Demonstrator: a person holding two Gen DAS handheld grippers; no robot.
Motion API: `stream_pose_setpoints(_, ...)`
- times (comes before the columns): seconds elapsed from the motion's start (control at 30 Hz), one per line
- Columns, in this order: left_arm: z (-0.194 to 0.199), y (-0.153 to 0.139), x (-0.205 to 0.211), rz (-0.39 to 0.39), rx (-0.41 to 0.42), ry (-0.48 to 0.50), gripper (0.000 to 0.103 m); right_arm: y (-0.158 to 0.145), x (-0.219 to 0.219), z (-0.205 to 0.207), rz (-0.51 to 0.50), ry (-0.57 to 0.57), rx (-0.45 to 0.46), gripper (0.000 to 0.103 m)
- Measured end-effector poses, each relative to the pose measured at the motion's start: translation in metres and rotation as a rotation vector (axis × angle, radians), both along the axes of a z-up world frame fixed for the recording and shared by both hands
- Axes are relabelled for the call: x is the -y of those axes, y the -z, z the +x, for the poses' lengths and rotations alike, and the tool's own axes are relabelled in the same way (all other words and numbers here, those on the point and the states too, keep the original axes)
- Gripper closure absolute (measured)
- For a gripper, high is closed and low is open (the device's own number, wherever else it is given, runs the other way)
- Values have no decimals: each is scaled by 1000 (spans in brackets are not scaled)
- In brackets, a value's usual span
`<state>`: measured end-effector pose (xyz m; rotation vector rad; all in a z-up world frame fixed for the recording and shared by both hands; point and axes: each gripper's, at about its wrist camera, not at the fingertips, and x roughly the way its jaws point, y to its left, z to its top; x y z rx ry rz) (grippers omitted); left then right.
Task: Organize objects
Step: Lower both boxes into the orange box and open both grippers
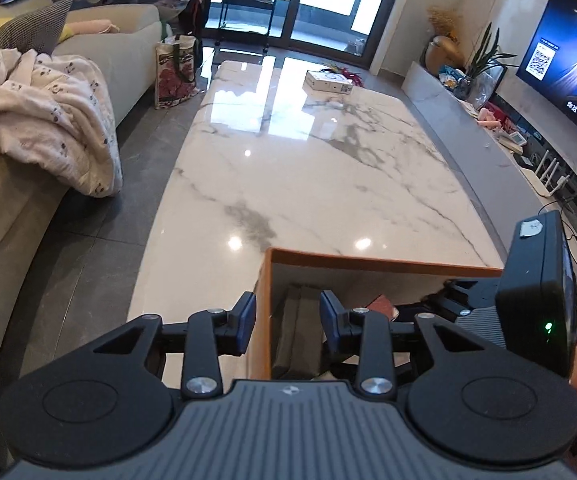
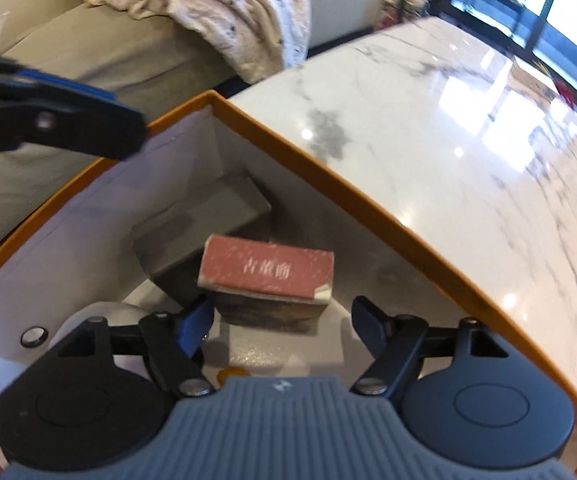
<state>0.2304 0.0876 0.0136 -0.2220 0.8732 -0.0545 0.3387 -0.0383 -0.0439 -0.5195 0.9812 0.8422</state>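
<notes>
The red book [image 2: 266,270] lies inside the orange-rimmed box [image 2: 368,216], propped on a darker block and leaning against a grey case [image 2: 204,220] in the corner; I judge it has been dropped in for tidying. The right hand-held gripper [image 2: 284,326] hovers just above it, jaws spread wide and empty, not touching the cover. The left hand-held gripper [image 1: 288,322] straddles the box's near wall, half spread, gripping nothing, perhaps to steady it. The box sits at the near end of the marble bench [image 1: 308,168], where a white carton [image 1: 328,81] lies at the far end.
</notes>
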Motion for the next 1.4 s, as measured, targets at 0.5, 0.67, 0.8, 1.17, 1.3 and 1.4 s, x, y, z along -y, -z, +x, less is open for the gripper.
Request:
stream_pose_setpoints(0.5,-3,19,-15,-127,-59,2,73,9,-7,-28,-50,-68,40,78)
stream_pose_setpoints(0.67,-3,18,-14,-112,-61,3,77,11,-17,-38,-49,-171,34,97)
stream_pose_setpoints(0.8,-4,19,-19,-142,-66,-3,79,3,-21,-42,-3,-194,43,102)
stream_pose_setpoints(1.17,-3,19,-17,-135,-58,-12,79,-10,10,-47,-62,-109,77,57)
stream_pose_setpoints(1.3,-3,18,-15,-125,-59,-16,79,-12,21,-30,-6,-35,29,57)
stream_pose_setpoints(1.4,-2,18,-14,-128,-61,-15,79,-14,22,-23,44,-22,3,54)
